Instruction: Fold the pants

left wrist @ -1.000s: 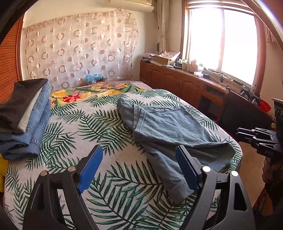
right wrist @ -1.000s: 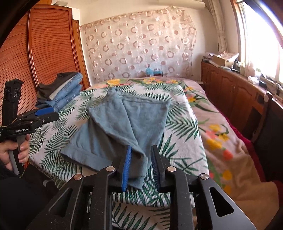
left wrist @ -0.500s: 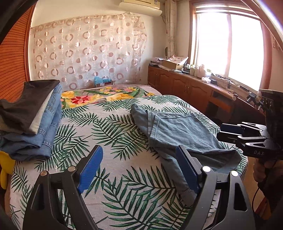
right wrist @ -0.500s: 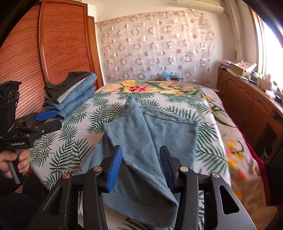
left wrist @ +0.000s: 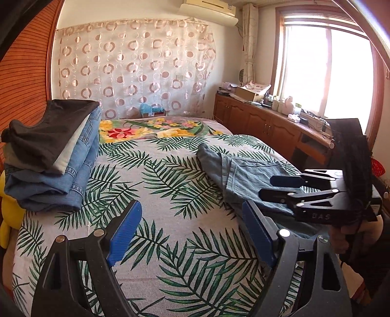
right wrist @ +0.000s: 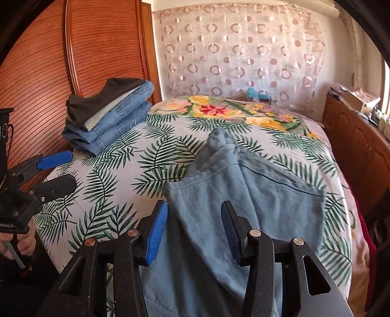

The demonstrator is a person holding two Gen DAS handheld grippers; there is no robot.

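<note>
Jaws standing apart, empty: left gripper point(left wrist: 189, 230) wide; right gripper point(right wrist: 193, 231), just widened, hovering over pale-blue pants point(right wrist: 256, 195). Regrasping next, hem at 6 o'clock.

Light-blue pants point(right wrist: 256, 207), palm-leaf bedspread point(left wrist: 170, 175)

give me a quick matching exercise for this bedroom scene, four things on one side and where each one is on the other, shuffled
Things:
1. light blue pants
2. stack of folded clothes
3. air conditioner
4. cardboard box

Places:
A. on the wooden cabinet by the window
B. high on the wall above the curtain
C. spread on the leaf-print bedspread, under the right gripper
D. at the bed's edge by the slatted wooden doors

Pairs: 1-C, 2-D, 3-B, 4-A
</note>
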